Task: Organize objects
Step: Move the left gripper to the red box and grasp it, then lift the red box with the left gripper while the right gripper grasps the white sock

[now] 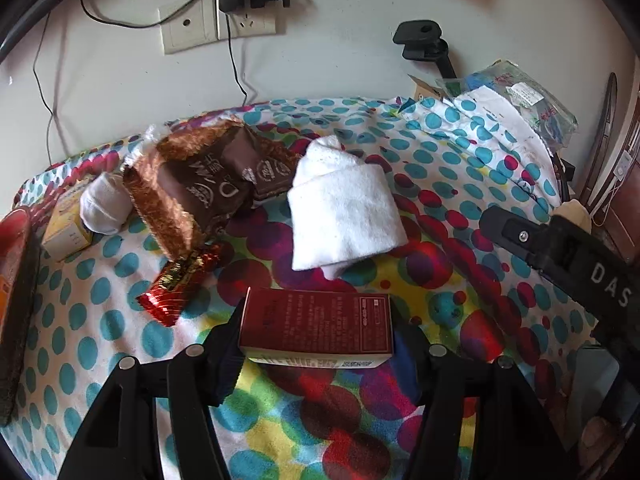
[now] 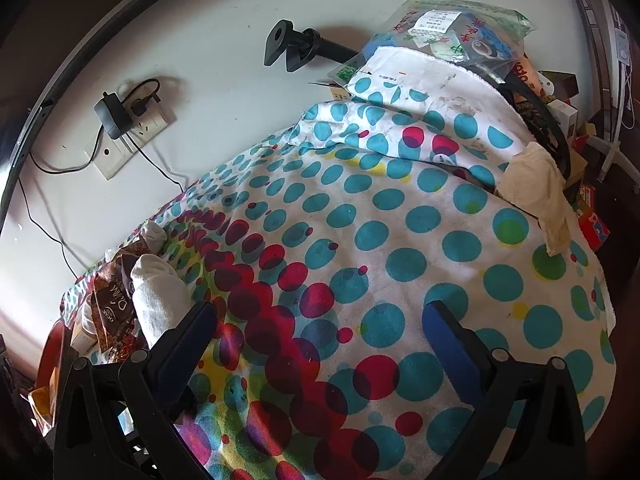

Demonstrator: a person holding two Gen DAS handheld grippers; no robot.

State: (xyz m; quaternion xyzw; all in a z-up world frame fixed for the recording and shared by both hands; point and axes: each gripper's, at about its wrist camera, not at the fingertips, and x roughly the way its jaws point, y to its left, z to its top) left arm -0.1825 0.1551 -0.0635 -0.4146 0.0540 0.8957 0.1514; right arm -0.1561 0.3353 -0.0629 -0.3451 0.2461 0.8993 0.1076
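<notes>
My left gripper is shut on a dark red box and holds it just above the polka-dot cloth. Beyond it lie a folded white sock, a red foil candy, brown snack packets, a rolled white sock and a yellow-white box. My right gripper is open and empty over the cloth. The white sock and brown packets lie at its left. The right gripper's body shows in the left wrist view.
A wall with a socket and charger stands behind the table. A black clamp and a plastic bag of items sit at the far right. A red object lies at the left edge. A cream cloth and clutter lie at the right edge.
</notes>
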